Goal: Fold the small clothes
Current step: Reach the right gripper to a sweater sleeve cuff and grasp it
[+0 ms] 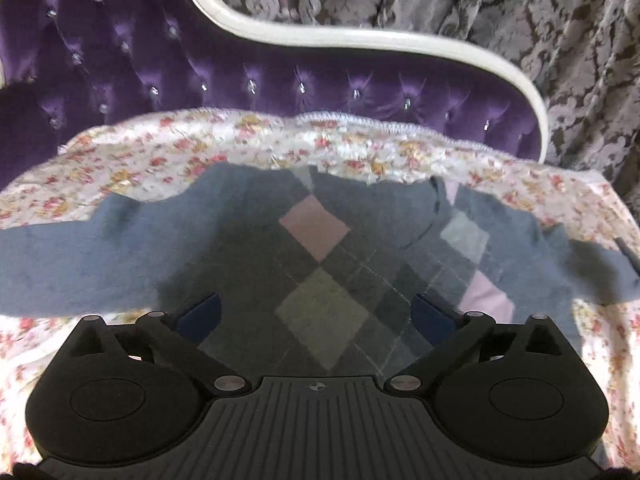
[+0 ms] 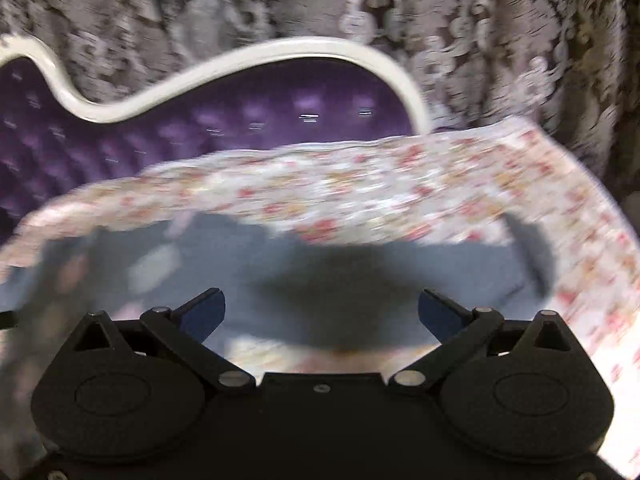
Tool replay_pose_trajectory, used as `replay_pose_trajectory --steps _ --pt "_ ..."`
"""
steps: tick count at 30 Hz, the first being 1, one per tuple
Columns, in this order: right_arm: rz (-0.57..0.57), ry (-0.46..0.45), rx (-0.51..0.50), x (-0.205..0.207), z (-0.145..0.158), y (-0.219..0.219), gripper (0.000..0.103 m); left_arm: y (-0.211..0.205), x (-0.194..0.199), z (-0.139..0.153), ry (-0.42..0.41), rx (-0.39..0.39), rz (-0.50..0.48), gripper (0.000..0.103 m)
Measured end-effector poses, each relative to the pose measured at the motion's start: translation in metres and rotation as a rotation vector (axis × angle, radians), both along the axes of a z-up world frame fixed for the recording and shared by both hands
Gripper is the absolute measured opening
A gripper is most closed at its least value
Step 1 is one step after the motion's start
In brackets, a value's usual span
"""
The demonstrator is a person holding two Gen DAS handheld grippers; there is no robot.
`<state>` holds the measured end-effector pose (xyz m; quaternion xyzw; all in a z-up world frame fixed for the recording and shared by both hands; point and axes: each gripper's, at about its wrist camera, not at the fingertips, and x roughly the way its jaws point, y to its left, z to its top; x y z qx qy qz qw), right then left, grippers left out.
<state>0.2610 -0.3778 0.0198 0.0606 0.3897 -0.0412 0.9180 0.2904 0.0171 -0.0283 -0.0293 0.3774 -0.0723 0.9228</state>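
A grey argyle sweater (image 1: 248, 248) with pink, olive and pale diamonds lies spread flat on a floral bed cover (image 1: 168, 148), sleeves out to both sides. My left gripper (image 1: 318, 312) hovers over the sweater's body, jaws wide apart, nothing between the blue pads. In the blurred right wrist view the same sweater (image 2: 224, 252) shows as a grey patch on the floral cover (image 2: 360, 188), with a sleeve end at the right. My right gripper (image 2: 320, 312) stands open above the sweater's near edge, holding nothing.
A purple tufted headboard (image 1: 120, 52) with a white curved frame (image 1: 360, 42) rises behind the bed. Grey patterned curtains (image 1: 520, 12) hang beyond it. The cover's right edge (image 2: 592, 208) drops off beside the curtains.
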Motion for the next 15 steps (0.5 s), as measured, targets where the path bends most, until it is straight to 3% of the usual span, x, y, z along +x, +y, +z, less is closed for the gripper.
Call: replay_pose_trajectory --steps 4,10,12,15 --pt "-0.073 0.045 -0.095 0.029 -0.008 -0.03 0.102 -0.006 0.022 -0.022 0.047 0.032 0.007 0.103" --pt "-0.193 0.043 -0.077 0.055 -0.012 -0.083 0.102 -0.013 0.036 -0.05 0.083 0.085 0.003 0.103" --pt "-0.216 0.042 -0.061 0.062 -0.015 -0.097 0.101 -0.017 0.032 -0.053 0.033 0.117 -0.01 0.103" --pt "-0.243 0.044 -0.044 0.068 -0.021 -0.113 0.098 -0.014 0.028 -0.055 -0.004 0.103 -0.002 0.103"
